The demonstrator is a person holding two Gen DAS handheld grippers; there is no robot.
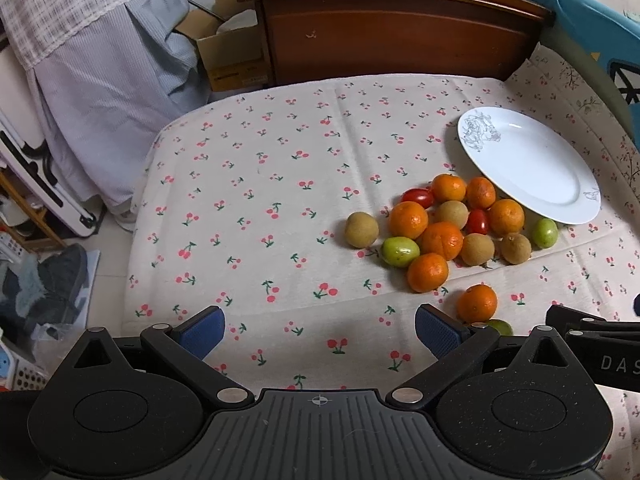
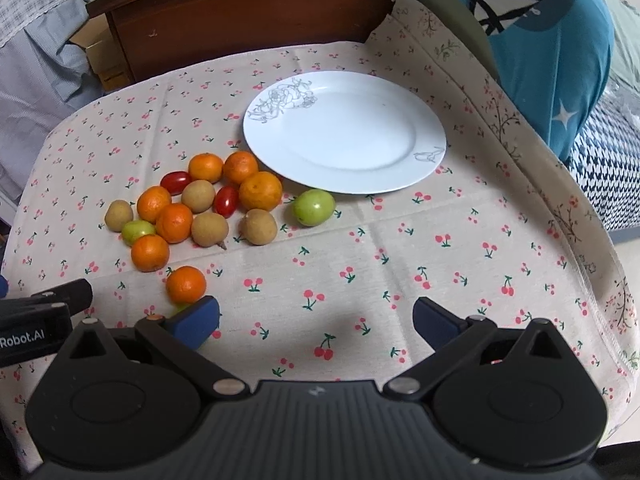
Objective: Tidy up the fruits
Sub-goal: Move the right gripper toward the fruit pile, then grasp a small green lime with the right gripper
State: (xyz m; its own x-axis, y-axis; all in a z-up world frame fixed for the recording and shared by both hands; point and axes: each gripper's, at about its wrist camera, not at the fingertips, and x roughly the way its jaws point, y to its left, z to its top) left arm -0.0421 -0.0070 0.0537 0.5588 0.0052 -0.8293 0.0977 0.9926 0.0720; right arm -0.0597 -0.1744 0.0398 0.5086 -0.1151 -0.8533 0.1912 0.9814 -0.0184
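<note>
A pile of fruit lies on the cherry-print cloth: several oranges, brown longans, red cherry tomatoes and green fruits. A white empty plate stands just behind the pile. One orange lies apart, nearest the grippers. My left gripper is open and empty, left of the pile. My right gripper is open and empty, in front of the plate.
A dark wooden cabinet stands behind the table. A cardboard box and draped grey cloth are at the left. A blue cushion leans at the right. The table edge drops to a cluttered floor at the left.
</note>
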